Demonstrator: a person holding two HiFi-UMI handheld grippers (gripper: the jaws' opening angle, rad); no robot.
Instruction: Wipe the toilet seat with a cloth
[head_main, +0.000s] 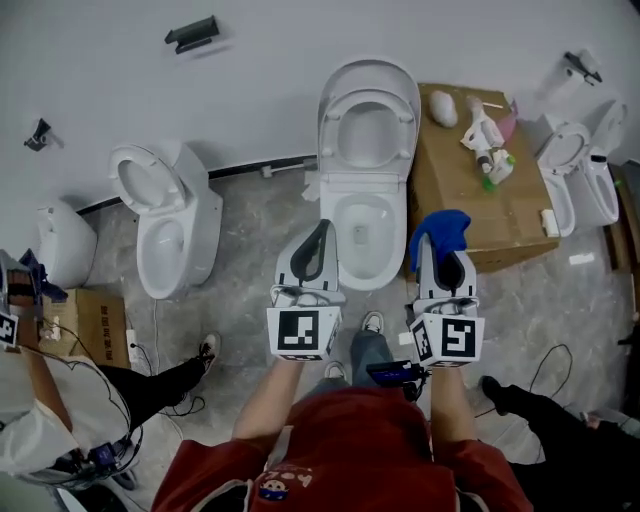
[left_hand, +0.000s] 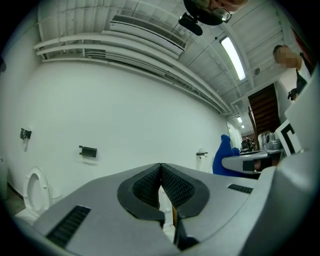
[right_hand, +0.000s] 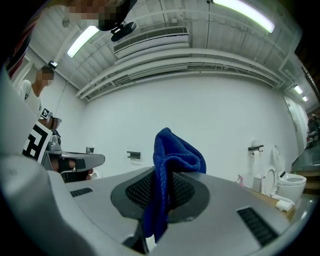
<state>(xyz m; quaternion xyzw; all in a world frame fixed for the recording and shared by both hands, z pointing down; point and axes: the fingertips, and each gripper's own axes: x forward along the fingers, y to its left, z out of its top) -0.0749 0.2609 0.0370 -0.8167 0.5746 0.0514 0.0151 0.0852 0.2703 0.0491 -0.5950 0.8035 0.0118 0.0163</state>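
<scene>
1. Head view: left tool (head_main: 321, 235) and right tool (head_main: 447, 250) are held side by side in front of the middle toilet (head_main: 365, 255). Its toilet seat (head_main: 338, 120) appears raised towards the wall. The blue cloth (head_main: 441, 226) pokes up from the right tool, clear of the bowl.
2. Left gripper view: jaws pressed together, nothing between them.
3. Right gripper view: jaws clamped on the cloth, which bunches above the tips.
4. Judgement: approach step, wiping not begun. Next move calls for carrying the cloth onto the seat ring and pressing it flat.

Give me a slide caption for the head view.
Right tongs hold a blue cloth before the open toilet; left tongs shut and empty.
</scene>
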